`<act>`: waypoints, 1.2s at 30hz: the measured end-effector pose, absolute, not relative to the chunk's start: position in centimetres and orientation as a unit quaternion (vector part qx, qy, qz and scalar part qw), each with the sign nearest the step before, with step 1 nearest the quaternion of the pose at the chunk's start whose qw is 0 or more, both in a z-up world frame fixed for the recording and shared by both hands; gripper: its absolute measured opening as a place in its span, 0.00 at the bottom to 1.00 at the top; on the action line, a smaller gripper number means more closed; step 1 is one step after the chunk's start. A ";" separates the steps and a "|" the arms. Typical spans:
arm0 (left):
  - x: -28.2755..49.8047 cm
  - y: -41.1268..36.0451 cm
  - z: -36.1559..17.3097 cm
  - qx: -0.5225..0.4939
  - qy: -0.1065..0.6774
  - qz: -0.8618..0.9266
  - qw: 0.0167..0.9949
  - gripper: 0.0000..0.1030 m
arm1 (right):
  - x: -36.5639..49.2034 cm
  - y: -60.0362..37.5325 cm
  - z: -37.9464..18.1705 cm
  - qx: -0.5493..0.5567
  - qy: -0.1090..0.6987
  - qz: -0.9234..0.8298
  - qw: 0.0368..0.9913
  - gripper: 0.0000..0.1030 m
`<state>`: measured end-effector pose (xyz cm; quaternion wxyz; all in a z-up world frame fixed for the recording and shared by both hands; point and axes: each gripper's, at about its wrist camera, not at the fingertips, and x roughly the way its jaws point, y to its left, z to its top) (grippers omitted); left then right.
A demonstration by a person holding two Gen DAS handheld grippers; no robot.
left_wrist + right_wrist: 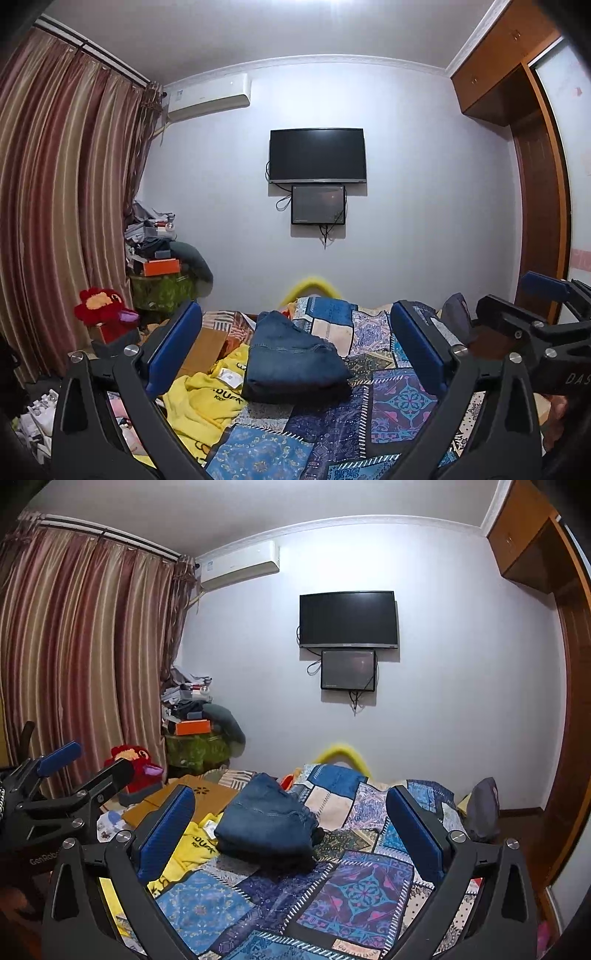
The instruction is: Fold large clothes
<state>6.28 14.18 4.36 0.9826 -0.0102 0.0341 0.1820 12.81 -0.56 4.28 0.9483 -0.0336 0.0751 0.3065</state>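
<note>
A: We see the bed (391,402) first, spread with a patchwork quilt (354,890) in blues and purples.

B: On it we find the folded jeans (291,362), a compact dark blue stack near the middle, resting partly on the quilt and partly against a yellow garment (199,402) that lies crumpled at the bed's left edge.

A: Containers? We spot a flat brown cardboard box (207,794) beyond the yellow garment, and we cannot tell what it holds.

B: Smaller still, a red plush toy (135,766) sits by the striped curtain.

A: Our left hand-held gripper (295,354) stands spread wide, blue pads apart, gripping nothing; the jeans lie ahead between its fingers, untouched.

B: Our right hand-held gripper (291,830) gapes just as wide and carries nothing either.
</note>
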 end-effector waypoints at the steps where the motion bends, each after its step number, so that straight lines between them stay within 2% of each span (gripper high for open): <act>1: 6.4 14.2 4.3 -0.012 0.037 0.181 0.983 0.99 | 12.8 -0.6 4.3 -0.033 0.077 0.305 0.948 1.00; 36: 6.8 13.8 4.1 -0.018 0.047 0.178 0.983 1.00 | 12.9 -1.4 4.6 -0.016 0.099 0.310 0.945 1.00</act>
